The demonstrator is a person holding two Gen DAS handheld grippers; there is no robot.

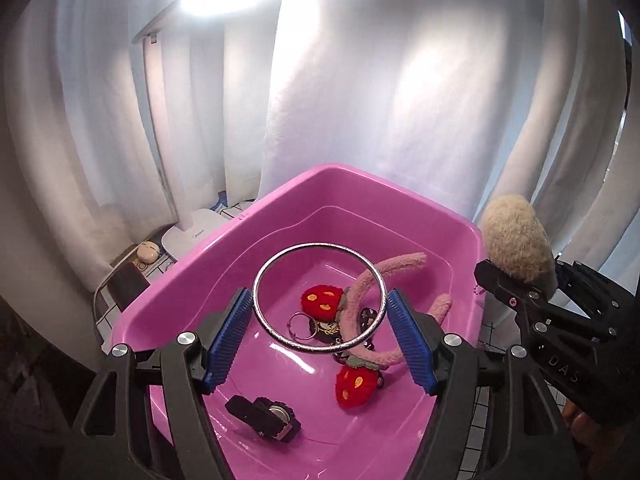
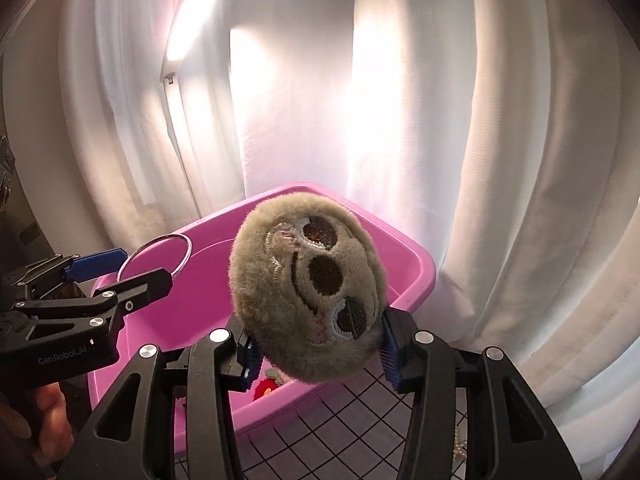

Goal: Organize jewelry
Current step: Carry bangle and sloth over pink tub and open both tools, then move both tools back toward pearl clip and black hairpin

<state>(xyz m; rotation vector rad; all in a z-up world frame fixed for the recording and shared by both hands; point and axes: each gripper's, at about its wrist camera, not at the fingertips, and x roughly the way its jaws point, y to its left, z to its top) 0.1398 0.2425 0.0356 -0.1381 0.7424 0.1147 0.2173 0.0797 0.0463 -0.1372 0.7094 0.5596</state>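
- The left hand-held gripper (image 1: 320, 326), filling the bottom of the left wrist view, is clenched on a silver bangle (image 1: 320, 298), its blue pads (image 1: 229, 340) pressing the ring from both sides so it hangs above the tub.
- The right hand-held gripper (image 2: 318, 354), at the bottom of the right wrist view, grasps a plush sloth face (image 2: 308, 300) between its pads; the face is tilted and held over the tub's near right edge.
- The pink tub (image 1: 192, 280) takes up the lower centre of both frames and stands on a table (image 2: 320, 432) with a grid-patterned cover.
- White curtains (image 1: 400, 100) fill the upper half of each frame, and a white lamp (image 1: 160, 120) stands at the upper left.
- Inside the tub, right of centre, lies a pink fuzzy headband (image 1: 384, 280) with two red strawberry plushes (image 1: 322, 301).
- A black watch (image 1: 264, 416) lies at the tub's lower left.
- A small key ring (image 1: 301, 326) rests on the tub floor just beside the upper strawberry.
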